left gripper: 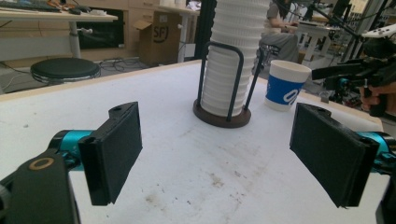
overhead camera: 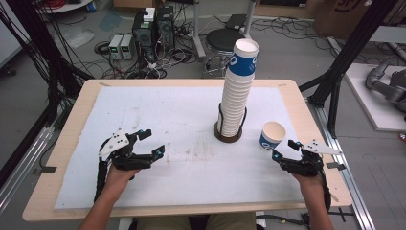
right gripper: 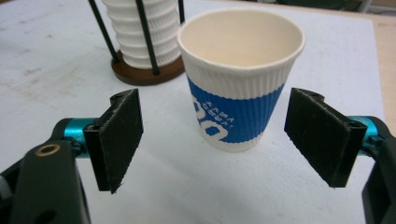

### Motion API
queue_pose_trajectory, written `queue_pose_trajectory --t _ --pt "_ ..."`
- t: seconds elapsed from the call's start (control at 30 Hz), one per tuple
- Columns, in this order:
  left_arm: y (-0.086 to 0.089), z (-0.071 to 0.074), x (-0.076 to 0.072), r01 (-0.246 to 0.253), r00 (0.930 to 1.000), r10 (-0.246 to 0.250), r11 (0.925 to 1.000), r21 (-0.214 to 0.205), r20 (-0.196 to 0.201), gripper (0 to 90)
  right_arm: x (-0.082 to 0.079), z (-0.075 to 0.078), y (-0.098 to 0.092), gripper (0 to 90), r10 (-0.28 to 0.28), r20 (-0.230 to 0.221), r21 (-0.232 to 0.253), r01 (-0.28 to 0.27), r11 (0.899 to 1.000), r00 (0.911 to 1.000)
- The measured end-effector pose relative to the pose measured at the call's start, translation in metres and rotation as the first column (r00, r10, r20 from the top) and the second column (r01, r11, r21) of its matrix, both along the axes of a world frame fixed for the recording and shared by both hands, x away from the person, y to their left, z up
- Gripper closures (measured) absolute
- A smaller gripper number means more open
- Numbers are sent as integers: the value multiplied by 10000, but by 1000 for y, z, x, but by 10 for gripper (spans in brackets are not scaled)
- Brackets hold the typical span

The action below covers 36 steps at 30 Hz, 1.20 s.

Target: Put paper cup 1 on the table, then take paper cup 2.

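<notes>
Right gripper view: right tool [right gripper: 212, 140] spread, pads either side of the lone paper cup [right gripper: 240, 74] without touching, apparently lined up to pinch it; cup upright on table [overhead camera: 158, 110], at 4 o'clock from cup stack [overhead camera: 238, 91]; left tool [overhead camera: 146, 142] spread, idle.

1. A cup holder [overhead camera: 229, 136] stands on the table [overhead camera: 67, 143], right of its middle, with a tall stack of cups [overhead camera: 237, 91] in it
2. A single cup [overhead camera: 272, 135] stands upright just right of the holder, apart from it
3. The right gripper [overhead camera: 283, 149] sits just before that cup, jaws either side, not touching
4. The left gripper [overhead camera: 152, 142] sits well left of the holder
</notes>
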<state>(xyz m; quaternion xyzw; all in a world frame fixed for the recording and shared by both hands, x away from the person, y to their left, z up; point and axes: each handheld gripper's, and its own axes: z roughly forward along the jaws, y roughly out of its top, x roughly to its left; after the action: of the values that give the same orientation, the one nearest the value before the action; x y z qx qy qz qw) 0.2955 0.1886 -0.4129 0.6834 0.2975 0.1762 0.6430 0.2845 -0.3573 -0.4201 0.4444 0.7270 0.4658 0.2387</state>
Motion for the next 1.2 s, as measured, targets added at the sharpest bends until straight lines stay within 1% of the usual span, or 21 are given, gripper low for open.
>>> queue_pose_trajectory --t 0.07,0.13,0.17,0.23,0.37,0.5,0.63,0.77,0.8,0.83,0.87,0.93,1.03,1.13,1.2 --pt "1 0 0 13 10000 -13 10000 18 -12 168 -3 3 0 198 71 150 -69 -70 10000 9999" --pt "3 0 0 69 10000 -69 10000 -4 48 168 -5 5 2 199 131 151 -10 -131 9999 9998" --pt "3 1 0 66 9999 -66 10000 -73 77 168 -6 6 3 199 195 140 -26 -195 9998 9997" --pt "4 1 0 59 9999 -58 9999 -84 104 168 -6 8 4 199 297 191 -52 -296 9995 9994" --pt "7 1 -1 26 10000 -25 10000 -90 69 168 -6 10 6 199 455 212 59 -456 9989 9987" --pt "10 2 -4 -100 9999 101 9999 -54 130 169 -6 12 7 199 611 315 158 -616 9980 9976" --pt "11 2 -5 -151 9997 154 9997 -168 185 169 -5 13 8 199 761 432 122 -767 9970 9962" --pt "13 1 -4 -190 9997 193 9996 -198 132 169 -4 14 10 199 866 352 287 -876 9957 9956" --pt "14 0 -3 -165 9998 167 9997 -155 102 169 -4 14 11 199 909 433 264 -921 9954 9949" --pt "14 0 -3 -163 9998 164 9997 -154 106 169 -4 15 13 199 943 422 251 -954 9951 9946" --pt "14 0 -3 -153 9998 155 9997 -198 94 169 -4 16 14 199 969 466 248 -981 9949 9942" --pt "15 0 -3 -146 9998 149 9995 -267 115 169 -5 18 17 199 972 451 251 -984 9948 9942" --pt "17 0 -3 -159 9998 163 9995 -270 113 169 -4 24 21 199 1045 560 276 -1062 9940 9929" --pt "18 -1 -4 -194 9998 196 9994 -276 57 169 -2 29 26 198 1313 534 334 -1332 9905 9899" --pt "20 -1 -6 -218 9997 220 9996 -199 61 169 0 33 30 198 1487 517 335 -1506 9880 9875"
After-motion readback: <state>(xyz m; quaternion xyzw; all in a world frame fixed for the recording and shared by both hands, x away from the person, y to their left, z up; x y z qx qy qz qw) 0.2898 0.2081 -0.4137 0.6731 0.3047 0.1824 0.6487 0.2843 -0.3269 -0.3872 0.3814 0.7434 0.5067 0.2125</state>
